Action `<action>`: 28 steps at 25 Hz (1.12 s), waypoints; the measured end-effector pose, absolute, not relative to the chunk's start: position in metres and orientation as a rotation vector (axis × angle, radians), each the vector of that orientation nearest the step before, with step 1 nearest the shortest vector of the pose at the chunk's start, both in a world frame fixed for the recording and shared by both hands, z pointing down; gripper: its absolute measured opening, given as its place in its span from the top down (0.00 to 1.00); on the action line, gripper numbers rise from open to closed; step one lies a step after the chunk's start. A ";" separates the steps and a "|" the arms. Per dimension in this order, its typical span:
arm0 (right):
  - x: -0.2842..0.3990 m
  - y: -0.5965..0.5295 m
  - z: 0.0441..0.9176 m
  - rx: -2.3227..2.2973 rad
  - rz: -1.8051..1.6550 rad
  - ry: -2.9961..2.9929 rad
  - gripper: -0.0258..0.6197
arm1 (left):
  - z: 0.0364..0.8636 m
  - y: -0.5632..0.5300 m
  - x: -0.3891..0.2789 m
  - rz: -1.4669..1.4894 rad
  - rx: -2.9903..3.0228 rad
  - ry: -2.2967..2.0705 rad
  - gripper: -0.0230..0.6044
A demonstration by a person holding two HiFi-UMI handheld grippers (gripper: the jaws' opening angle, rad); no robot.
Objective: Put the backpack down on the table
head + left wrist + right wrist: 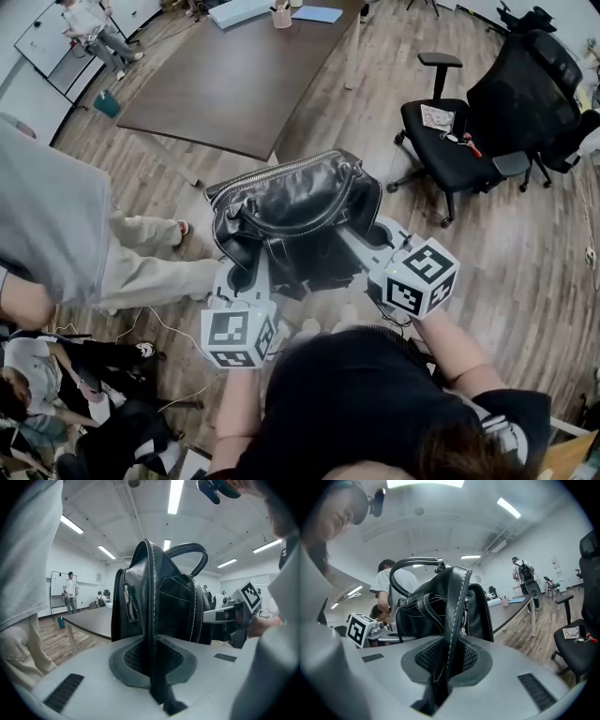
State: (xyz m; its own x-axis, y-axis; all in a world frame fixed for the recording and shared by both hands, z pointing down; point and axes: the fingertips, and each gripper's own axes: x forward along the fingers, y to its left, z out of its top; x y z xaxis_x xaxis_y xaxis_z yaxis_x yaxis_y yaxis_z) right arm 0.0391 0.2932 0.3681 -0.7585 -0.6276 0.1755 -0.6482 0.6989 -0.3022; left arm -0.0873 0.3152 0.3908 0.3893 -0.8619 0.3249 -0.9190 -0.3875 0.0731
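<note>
Wooden floor (525,281) lies under everything, and the long dark table (225,84) stands ahead of me. The backpack (295,211), black leather with a round top handle and a silver zipper, hangs in the air between my two tools. It is over the floor, just before the near corner of the table, and does not rest on anything. My left gripper (246,274) has its fingers pressed tight together on a thin stitched edge at the left side of the bag. My right gripper (361,246) has its fingers narrow as well, clamped on a stitched leather band at the right side. Both tools point only a little downward, so the bag stands nearly upright between them.

I judge that I am at the carrying step: the bag is lifted but not yet above the table top. The next move asks me to bring both hands forward together, at the same height, until the bag's bottom is over the bare top near that corner, then lower it and only then let go.

To my left a person in grey (56,225) stands close; to the right an office chair (469,141) stands well apart.
</note>
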 end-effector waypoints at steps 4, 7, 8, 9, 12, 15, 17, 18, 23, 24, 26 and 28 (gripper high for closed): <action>0.046 0.285 0.366 1.036 0.553 -2.850 0.87 | 0.389 0.305 -0.081 0.353 2.391 -1.601 0.90; 0.050 0.281 0.366 1.002 0.566 -2.862 0.87 | 0.389 0.298 -0.077 0.356 2.374 -1.630 0.90; 0.051 0.279 0.366 0.988 0.572 -2.868 0.87 | 0.388 0.296 -0.075 0.357 2.369 -1.640 0.90; 0.053 0.278 0.364 0.976 0.577 -2.874 0.87 | 0.387 0.294 -0.074 0.358 2.365 -1.649 0.90; 0.057 0.268 0.358 0.947 0.581 -2.892 0.87 | 0.380 0.286 -0.069 0.353 2.355 -1.669 0.90; 0.058 0.257 0.352 0.912 0.579 -2.904 0.87 | 0.375 0.278 -0.068 0.346 2.332 -1.691 0.90; 0.055 0.250 0.349 0.877 0.583 -2.912 0.88 | 0.372 0.274 -0.070 0.347 2.312 -1.716 0.90; 0.053 0.246 0.348 0.861 0.587 -2.917 0.88 | 0.370 0.271 -0.072 0.349 2.302 -1.731 0.90; 0.028 0.227 0.341 0.802 0.613 -2.943 0.88 | 0.362 0.252 -0.098 0.351 2.268 -1.801 0.90; 0.020 0.223 0.340 0.792 0.610 -2.947 0.88 | 0.361 0.247 -0.106 0.344 2.261 -1.813 0.90; 0.002 0.214 0.339 0.767 0.592 -2.950 0.88 | 0.361 0.236 -0.124 0.320 2.246 -1.837 0.90; -0.018 0.203 0.339 0.746 0.576 -2.948 0.88 | 0.364 0.223 -0.143 0.299 2.228 -1.858 0.90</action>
